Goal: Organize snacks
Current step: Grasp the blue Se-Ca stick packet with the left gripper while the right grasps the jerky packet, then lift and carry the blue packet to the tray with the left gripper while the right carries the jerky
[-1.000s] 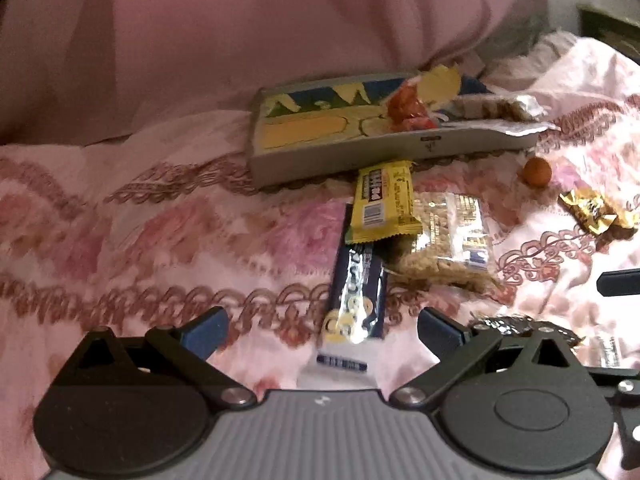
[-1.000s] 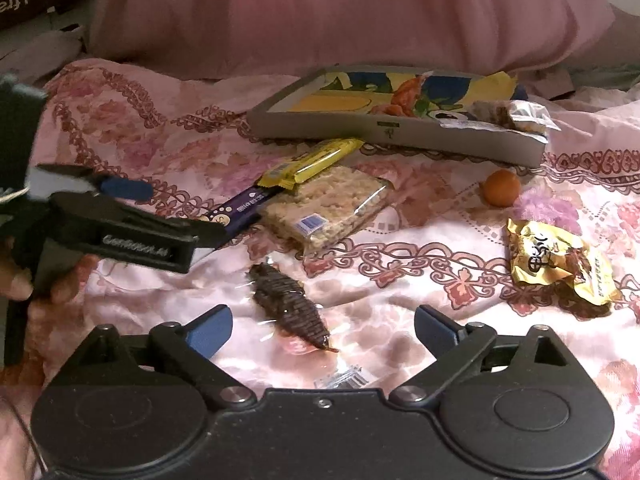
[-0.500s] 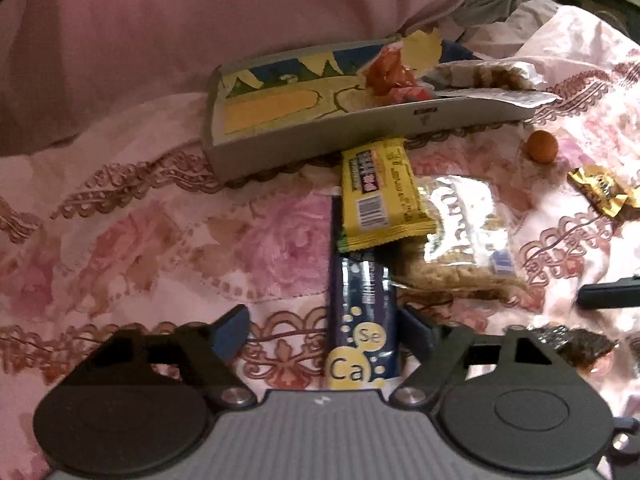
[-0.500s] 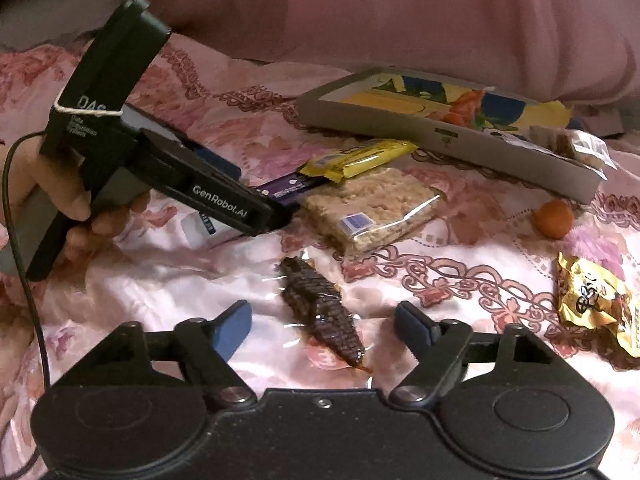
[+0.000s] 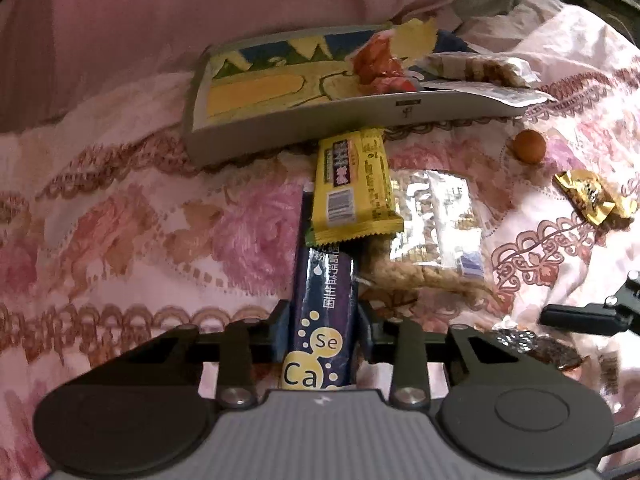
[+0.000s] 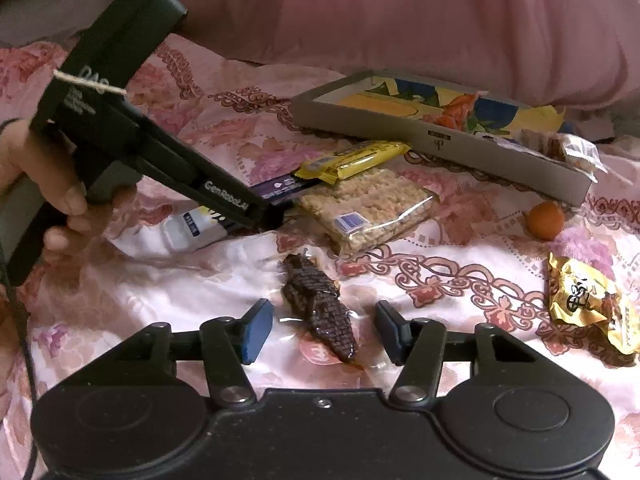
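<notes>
My left gripper [image 5: 323,322] is shut on a dark blue snack stick [image 5: 322,320] marked "Ca" and "Se", lying on the bedspread. A yellow bar [image 5: 351,186] overlaps its far end, beside a clear pack of rice crisps [image 5: 434,220]. The grey tray [image 5: 280,120] behind holds a red snack [image 5: 378,66] and a clear packet [image 5: 476,68]. My right gripper [image 6: 324,330] is open around a dark brown snack in clear wrap [image 6: 320,308]. The left gripper also shows in the right wrist view [image 6: 272,212], gripping the blue stick [image 6: 280,188].
A small orange ball [image 6: 545,221] and a gold-wrapped candy [image 6: 588,300] lie right of the rice crisps. A pink pillow [image 6: 400,12] rises behind the tray [image 6: 440,140]. The floral bedspread [image 5: 120,240] is soft and wrinkled.
My left gripper moved forward over the blue stick and shut on it. My right gripper moved in over the brown snack and narrowed around it, still open.
</notes>
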A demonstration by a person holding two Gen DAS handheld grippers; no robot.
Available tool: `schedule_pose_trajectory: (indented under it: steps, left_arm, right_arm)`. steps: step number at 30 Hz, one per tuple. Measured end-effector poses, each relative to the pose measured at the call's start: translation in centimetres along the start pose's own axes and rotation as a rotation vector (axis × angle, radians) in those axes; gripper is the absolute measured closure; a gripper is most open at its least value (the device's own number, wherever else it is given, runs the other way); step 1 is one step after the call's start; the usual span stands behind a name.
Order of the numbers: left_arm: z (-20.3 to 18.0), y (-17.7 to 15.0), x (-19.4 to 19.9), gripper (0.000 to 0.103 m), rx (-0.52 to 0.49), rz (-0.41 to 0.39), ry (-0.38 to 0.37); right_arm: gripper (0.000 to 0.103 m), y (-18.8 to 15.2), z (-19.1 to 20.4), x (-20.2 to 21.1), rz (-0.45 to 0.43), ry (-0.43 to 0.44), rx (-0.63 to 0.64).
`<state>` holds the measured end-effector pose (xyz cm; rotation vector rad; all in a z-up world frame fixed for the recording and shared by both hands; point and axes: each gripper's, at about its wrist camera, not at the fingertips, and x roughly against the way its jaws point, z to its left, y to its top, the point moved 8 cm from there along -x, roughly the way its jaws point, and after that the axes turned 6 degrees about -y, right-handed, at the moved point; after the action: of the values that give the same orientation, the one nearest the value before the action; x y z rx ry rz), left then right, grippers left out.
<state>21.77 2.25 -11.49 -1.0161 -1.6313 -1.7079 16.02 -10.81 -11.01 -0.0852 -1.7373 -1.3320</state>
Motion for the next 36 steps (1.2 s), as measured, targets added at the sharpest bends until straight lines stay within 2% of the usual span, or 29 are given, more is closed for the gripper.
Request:
schedule_pose_trajectory:
  steps: [6, 13, 17, 21, 25, 31, 36]
  left_arm:
    - [0.0, -1.8, 1.9, 0.068, 0.127, 0.036, -0.037]
    - [0.0, -4.0, 4.3, 0.069, 0.232, 0.042, -0.074]
    - [0.2, -4.8, 5.3, 0.07, 0.299, 0.013, -0.087]
    - [-0.1, -5.3, 6.2, 0.07, 0.31, -0.022, -0.053]
    - [-0.4, -6.0, 6.9, 0.071, 0.336, -0.04, -0.053]
    - [0.0, -6.2, 8.1, 0.071, 0.399, -0.117, -0.044]
    - [-0.1, -5.8, 8.5, 0.071, 0.387, -0.17, -0.009]
  right_arm:
    - [0.048, 0.0, 0.1, 0.3, 0.004, -0.009, -0.004]
    - [0.05, 0.0, 0.3, 0.7, 0.002, -0.017, 0.013]
    - [0.052, -0.2, 0.5, 1.0, -0.001, -0.016, 0.02]
    - [0.052, -0.2, 0.7, 1.3, -0.005, -0.02, 0.038]
    - [0.053, -0.2, 1.0, 1.5, -0.016, -0.024, 0.055]
    - [0.053, 0.1, 1.8, 2.3, -0.059, -0.012, 0.09]
    - [0.053, 0.6, 1.9, 3.0, -0.105, -0.021, 0.097]
